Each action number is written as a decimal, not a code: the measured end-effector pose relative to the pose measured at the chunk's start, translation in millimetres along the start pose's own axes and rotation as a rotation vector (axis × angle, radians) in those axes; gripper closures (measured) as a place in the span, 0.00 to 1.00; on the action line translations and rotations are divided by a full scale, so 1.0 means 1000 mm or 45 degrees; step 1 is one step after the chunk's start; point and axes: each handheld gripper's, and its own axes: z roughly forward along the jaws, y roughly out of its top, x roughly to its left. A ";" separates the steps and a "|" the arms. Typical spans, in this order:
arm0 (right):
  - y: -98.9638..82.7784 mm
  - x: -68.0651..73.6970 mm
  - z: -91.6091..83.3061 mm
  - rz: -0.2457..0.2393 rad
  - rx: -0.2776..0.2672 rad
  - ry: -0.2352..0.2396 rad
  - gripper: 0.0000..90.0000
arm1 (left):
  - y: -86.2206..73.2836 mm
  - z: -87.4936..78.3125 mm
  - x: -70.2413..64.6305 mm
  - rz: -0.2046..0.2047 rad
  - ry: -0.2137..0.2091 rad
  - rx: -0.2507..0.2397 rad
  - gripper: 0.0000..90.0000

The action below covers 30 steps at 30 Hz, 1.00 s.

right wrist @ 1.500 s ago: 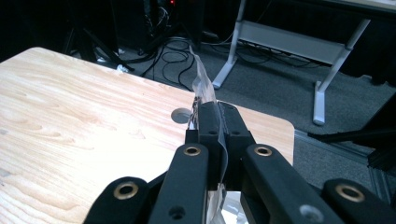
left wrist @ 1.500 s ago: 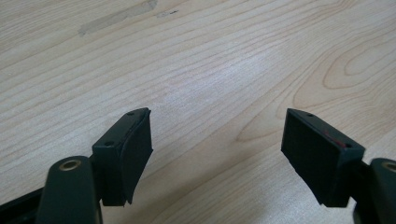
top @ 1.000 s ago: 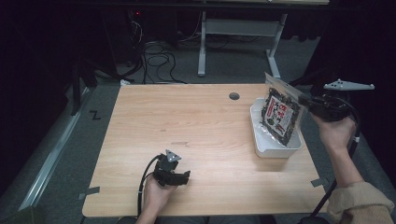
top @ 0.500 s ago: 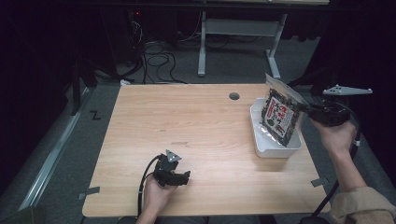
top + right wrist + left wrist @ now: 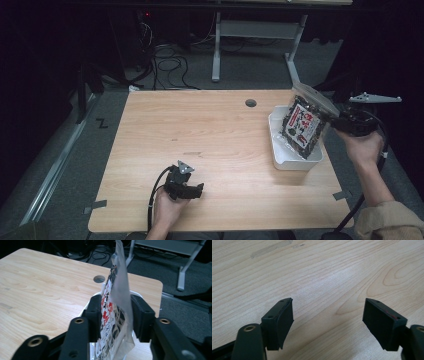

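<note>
A clear snack bag [image 5: 303, 126] with dark contents and a red-and-white label stands tilted over the white bin [image 5: 280, 155].

Hidden and unreadable from my seat
I can't read the snack bag [image 5: 304, 126] print; it hides part of the white tray [image 5: 295, 162], and my right sleeve [image 5: 390, 222] is cropped.

Snack bag [image 5: 303, 124] over, perhaps partly in, the tray [image 5: 280, 150] at table's [image 5: 210, 130] right; left tool [image 5: 192, 190] near front edge.
</note>
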 end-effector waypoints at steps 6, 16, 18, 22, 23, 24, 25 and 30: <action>-0.005 -0.013 0.005 0.064 0.032 -0.036 0.59 | 0.000 0.000 0.000 0.000 -0.001 -0.001 0.28; -0.005 -0.026 0.009 0.118 0.066 -0.065 0.51 | -0.001 0.000 -0.002 -0.005 -0.005 0.006 0.28; -0.003 -0.027 0.009 0.114 0.057 -0.074 0.50 | 0.000 0.001 -0.002 -0.003 -0.006 0.009 0.28; 0.002 -0.028 0.013 0.096 0.084 -0.094 0.50 | 0.000 0.002 -0.002 0.012 -0.001 0.012 0.28; 0.002 -0.028 0.014 0.092 0.084 -0.098 0.50 | 0.000 0.001 -0.003 0.005 -0.007 0.012 0.28; 0.003 -0.027 0.016 0.092 0.088 -0.105 0.50 | 0.000 0.001 -0.003 0.002 -0.007 0.009 0.28; 0.003 -0.027 0.018 0.091 0.091 -0.114 0.50 | 0.000 0.001 -0.003 0.001 -0.007 0.007 0.28; 0.004 -0.029 0.025 0.111 0.096 -0.113 0.48 | 0.000 0.002 -0.002 0.011 -0.004 0.011 0.28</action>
